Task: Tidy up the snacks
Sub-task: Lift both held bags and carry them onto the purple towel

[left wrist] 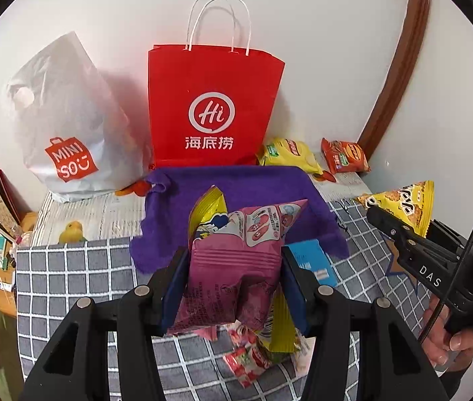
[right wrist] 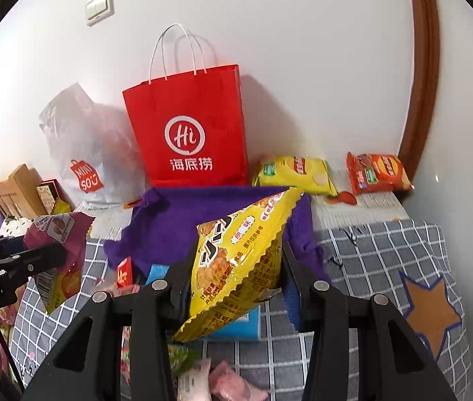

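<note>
Blue packet (right wrist: 236, 327) mostly hidden behind yellow snack bag (right wrist: 240, 260); print unreadable.

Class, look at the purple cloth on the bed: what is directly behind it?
Behind the purple cloth the red paper bag stands upright against the white wall, beside a white plastic bag. The cloth's far edge covers the red bag's base, and the bag's contents cannot be seen.

The red paper bag (left wrist: 214, 107) carries a white ring with "Hi" and the characters 海底捞 beneath it. The white plastic bag (left wrist: 66, 117) has a red shopping-bag logo reading "MINISO". White letters "DAS" stand on the black right gripper (left wrist: 386, 222), seen from the left wrist.
</note>
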### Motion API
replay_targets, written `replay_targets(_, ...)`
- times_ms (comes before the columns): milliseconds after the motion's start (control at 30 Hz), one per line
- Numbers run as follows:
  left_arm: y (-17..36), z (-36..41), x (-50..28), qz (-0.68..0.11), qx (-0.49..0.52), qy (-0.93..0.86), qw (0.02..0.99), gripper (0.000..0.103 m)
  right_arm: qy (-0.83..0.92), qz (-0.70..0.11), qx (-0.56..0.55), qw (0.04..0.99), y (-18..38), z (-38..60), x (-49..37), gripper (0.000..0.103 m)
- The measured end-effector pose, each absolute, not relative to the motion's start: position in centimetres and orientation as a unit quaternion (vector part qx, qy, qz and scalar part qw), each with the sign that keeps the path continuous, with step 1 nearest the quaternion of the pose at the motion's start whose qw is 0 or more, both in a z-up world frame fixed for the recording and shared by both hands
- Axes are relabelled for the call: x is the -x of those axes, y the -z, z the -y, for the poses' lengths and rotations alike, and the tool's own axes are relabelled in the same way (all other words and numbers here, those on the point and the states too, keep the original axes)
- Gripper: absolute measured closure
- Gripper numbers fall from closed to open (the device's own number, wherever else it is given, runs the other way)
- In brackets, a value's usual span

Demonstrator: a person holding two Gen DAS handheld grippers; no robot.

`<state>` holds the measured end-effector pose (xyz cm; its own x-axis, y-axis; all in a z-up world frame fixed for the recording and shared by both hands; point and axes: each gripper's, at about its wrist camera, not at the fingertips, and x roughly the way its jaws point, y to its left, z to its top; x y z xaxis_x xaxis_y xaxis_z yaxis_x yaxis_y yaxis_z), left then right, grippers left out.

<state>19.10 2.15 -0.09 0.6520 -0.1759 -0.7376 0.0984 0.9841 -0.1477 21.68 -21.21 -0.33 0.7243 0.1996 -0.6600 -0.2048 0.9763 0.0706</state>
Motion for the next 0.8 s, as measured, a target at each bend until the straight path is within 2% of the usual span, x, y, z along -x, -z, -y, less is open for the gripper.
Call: replay_targets(800,-0.6,-3.9,-27.8,-0.410,0.056,0.049,0.909,0.052,-0.131,-0.344,0.004,0.930,-1.1,19.2,-31.9,0.060)
